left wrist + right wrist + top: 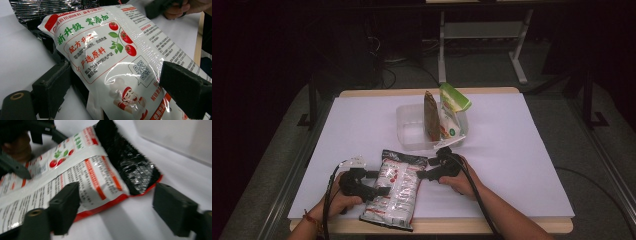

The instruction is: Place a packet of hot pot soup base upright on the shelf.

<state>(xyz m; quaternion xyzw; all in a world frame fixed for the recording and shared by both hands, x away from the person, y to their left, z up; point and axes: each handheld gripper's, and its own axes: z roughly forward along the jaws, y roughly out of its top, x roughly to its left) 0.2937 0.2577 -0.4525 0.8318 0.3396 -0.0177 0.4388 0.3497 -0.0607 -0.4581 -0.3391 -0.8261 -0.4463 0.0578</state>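
**Pouch gripped on one side, bin still waiting**

The pouch (395, 189) lies flat on the table (522, 165), between the two grippers. The left gripper (379, 182) has it: in the left gripper view its jaws stand on either side of the pouch's width, one pad (53, 85) under the left edge and the other against the printed face, and they look to be pressing on it, though the contact at the left edge is partly hidden. The right gripper (424, 172) is not holding anything. Its jaws stand wide, with the pouch's black, red-edged corner (132, 170) lying between them and clear of both pads.

So the pick-up seems only half made. A bin (412, 132) beyond the jaws already holds two upright packets (439, 117), which suggests the pouch goes there next. Left to do, as I judge it: close the right jaws on the corner, lift, and set the pouch in the bin.
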